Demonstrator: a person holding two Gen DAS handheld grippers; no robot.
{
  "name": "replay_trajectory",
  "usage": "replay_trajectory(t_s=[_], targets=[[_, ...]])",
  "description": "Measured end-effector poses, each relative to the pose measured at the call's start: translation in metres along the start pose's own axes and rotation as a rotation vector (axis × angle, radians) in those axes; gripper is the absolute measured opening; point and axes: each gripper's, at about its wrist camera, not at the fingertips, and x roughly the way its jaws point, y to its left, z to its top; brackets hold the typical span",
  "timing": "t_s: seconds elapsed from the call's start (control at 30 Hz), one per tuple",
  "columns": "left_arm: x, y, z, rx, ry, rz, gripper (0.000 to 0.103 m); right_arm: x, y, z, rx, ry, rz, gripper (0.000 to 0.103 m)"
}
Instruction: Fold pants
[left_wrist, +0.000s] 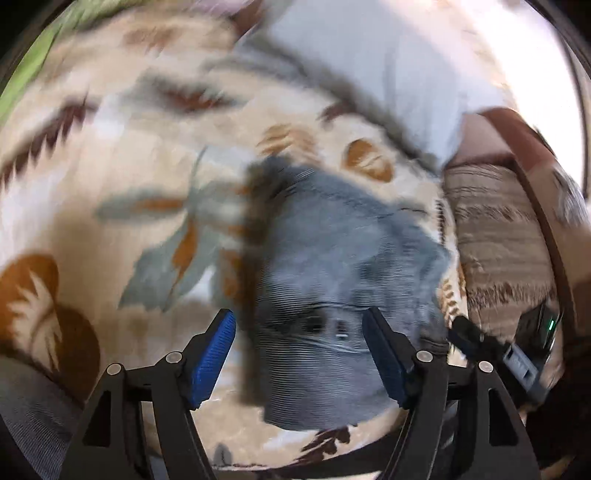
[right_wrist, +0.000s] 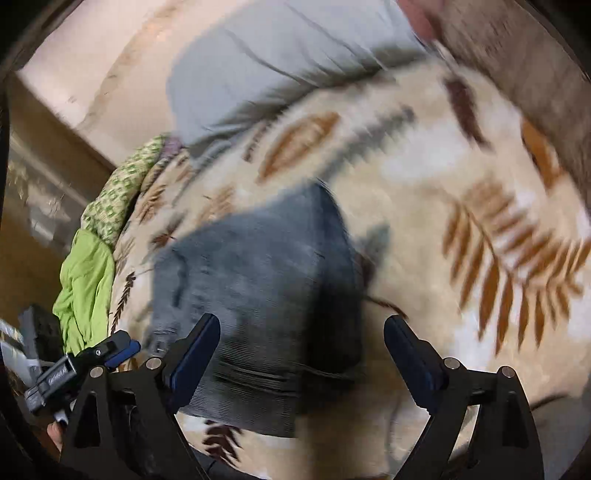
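Both the left gripper (left_wrist: 299, 354) and right gripper (right_wrist: 303, 354) hang wide open and empty over folded grey pants (right_wrist: 258, 280) on a leaf-patterned blanket (right_wrist: 461, 177), apparently between folds, regrasp likely next.

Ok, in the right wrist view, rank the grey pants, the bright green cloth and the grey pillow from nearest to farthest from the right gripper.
From the right gripper:
1. Grey pants, just ahead of the open jaws on the leaf-print blanket.
2. Bright green cloth, off to the left at the blanket's edge.
3. Grey pillow, far across at the top.
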Motion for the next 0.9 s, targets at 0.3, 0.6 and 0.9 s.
replay_trajectory(t_s=[0.3,0.6,0.9], targets=[[0.049,-0.006,0.041,0.018,0.112,0.071,0.069,0.049,-0.006,0.034,0.048,0.138,0.016,0.091],[0.042,-0.022,0.041,0.089,-0.012,0.044,0.035,0.059,0.022,0.026,-0.035,0.135,0.008,0.043],[-0.009,-0.068,-0.022,0.267,-0.148,0.277,0.068,-0.018,0.040,-0.001,-0.063,-0.018,-0.139,0.080]])
